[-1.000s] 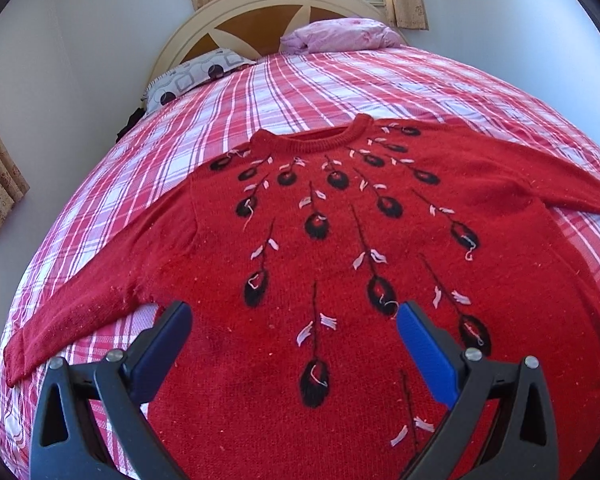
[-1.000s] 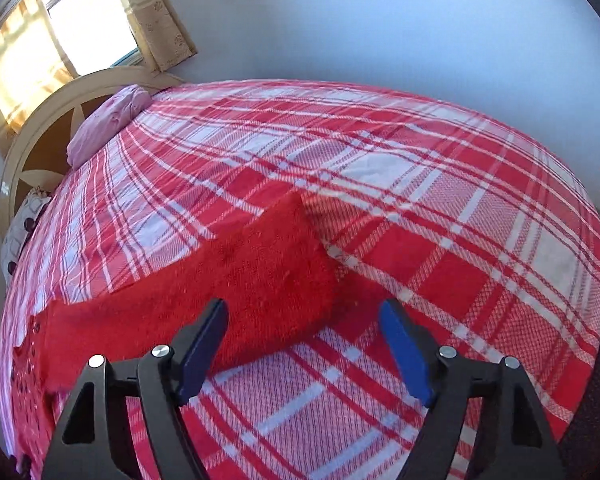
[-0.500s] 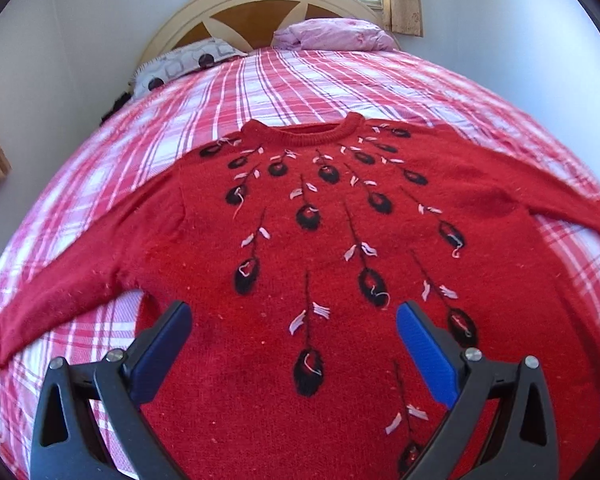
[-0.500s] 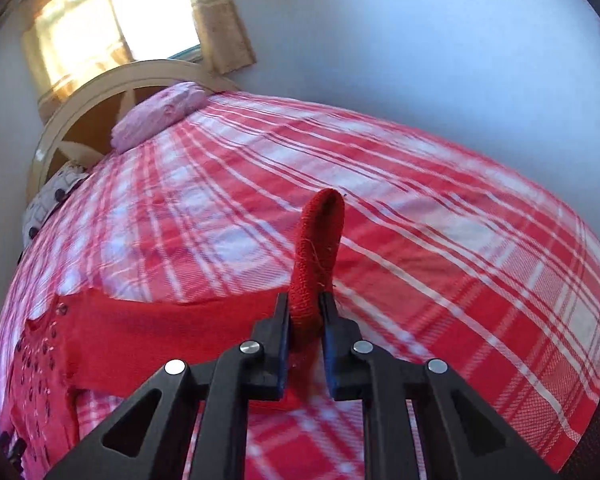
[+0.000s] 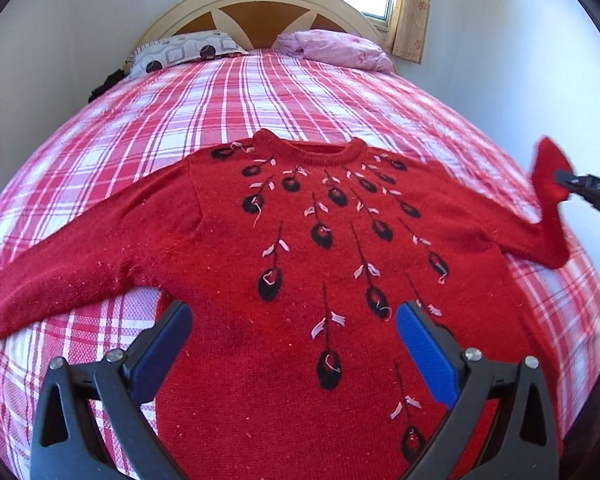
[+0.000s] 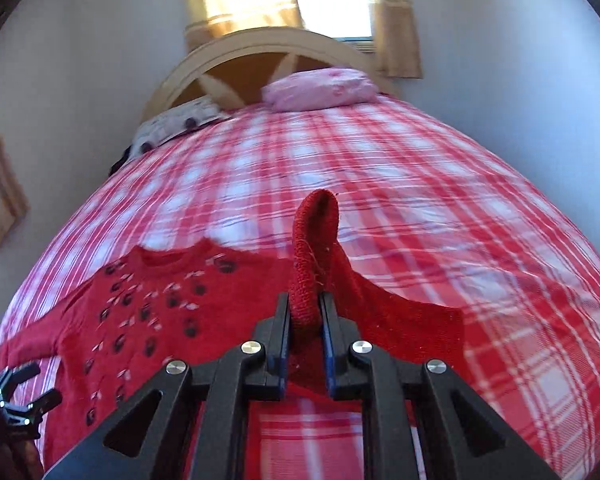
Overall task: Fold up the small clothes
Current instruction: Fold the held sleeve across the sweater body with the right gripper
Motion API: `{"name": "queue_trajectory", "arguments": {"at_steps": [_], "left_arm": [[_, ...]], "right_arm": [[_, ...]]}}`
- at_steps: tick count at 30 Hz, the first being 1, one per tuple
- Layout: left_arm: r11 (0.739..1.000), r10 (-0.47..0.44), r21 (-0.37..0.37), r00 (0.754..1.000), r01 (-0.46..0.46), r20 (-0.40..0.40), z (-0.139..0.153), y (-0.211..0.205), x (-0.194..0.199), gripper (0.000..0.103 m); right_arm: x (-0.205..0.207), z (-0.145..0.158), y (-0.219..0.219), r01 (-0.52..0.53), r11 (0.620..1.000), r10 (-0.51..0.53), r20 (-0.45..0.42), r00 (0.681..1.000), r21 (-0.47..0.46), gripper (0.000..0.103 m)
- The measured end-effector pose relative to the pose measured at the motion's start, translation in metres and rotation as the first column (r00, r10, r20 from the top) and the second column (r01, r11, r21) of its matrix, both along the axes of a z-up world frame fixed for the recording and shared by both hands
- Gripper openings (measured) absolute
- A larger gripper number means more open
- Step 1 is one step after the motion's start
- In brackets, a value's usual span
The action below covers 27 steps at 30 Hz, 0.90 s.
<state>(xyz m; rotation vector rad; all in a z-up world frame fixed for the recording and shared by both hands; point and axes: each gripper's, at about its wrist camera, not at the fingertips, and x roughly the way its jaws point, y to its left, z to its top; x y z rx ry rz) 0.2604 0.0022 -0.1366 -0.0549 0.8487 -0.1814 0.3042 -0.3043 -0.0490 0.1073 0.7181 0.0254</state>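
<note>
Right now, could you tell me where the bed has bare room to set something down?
The plaid bedspread is bare between the sweater collar and both pillows. The near half is crowded by the spread sweater.

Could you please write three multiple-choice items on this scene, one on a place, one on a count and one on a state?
1. Where does the red sweater lie?
A. on the plaid bed
B. on the floor
C. on a chair

2. How many pillows lie at the headboard?
A. none
B. two
C. four

3. What is the right gripper doing?
A. hanging open
B. gripping a pillow
C. clamping the sweater's cuff

Answers: 1 A, the sweater lies spread on the bedcover; 2 B, one patterned and one pink; 3 C, its jaws pinch the raised cuff.
</note>
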Motion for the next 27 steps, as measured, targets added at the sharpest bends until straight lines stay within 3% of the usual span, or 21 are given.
{"name": "queue_trajectory", "arguments": {"at_steps": [6, 9, 10, 13, 16, 19, 24, 27], "left_arm": [[0.999, -0.034, -0.035, 0.999, 0.034, 0.01, 0.008, 0.007, 0.002, 0.103], [0.996, -0.064, -0.054, 0.998, 0.065, 0.025, 0.015, 0.002, 0.005, 0.103], [0.995, -0.077, -0.06, 0.997, 0.078, 0.025, 0.016, -0.001, 0.007, 0.103], [0.991, -0.118, -0.068, 0.993, 0.119, 0.018, 0.018, -0.014, 0.017, 0.103], [0.979, -0.179, -0.098, 0.984, 0.178, -0.002, 0.018, -0.036, 0.029, 0.103], [0.968, -0.227, -0.112, 0.974, 0.224, -0.017, 0.015, -0.064, 0.044, 0.102], [0.951, -0.301, -0.092, 0.951, 0.294, -0.075, -0.004, -0.115, 0.068, 0.08], [0.952, -0.305, -0.076, 0.942, 0.297, -0.138, -0.023, -0.14, 0.084, 0.068]], "right_arm": [[0.012, -0.044, 0.078, -0.189, 0.979, 0.184, -0.077, 0.98, -0.074, 0.013], [0.014, -0.074, 0.093, -0.253, 0.965, 0.242, -0.142, 0.96, -0.064, 0.015], [0.013, -0.08, 0.097, -0.273, 0.96, 0.261, -0.158, 0.952, -0.057, 0.02], [-0.002, -0.086, 0.093, -0.323, 0.946, 0.312, -0.173, 0.934, -0.037, 0.067], [-0.031, -0.075, 0.068, -0.33, 0.944, 0.326, -0.117, 0.938, -0.019, 0.068], [-0.051, -0.067, 0.036, -0.267, 0.964, 0.266, -0.061, 0.962, -0.006, 0.068], [-0.075, -0.07, -0.006, -0.147, 0.989, 0.147, 0.015, 0.989, -0.006, 0.068], [-0.083, -0.08, -0.015, -0.135, 0.991, 0.134, 0.036, 0.99, 0.022, 0.068]]}}
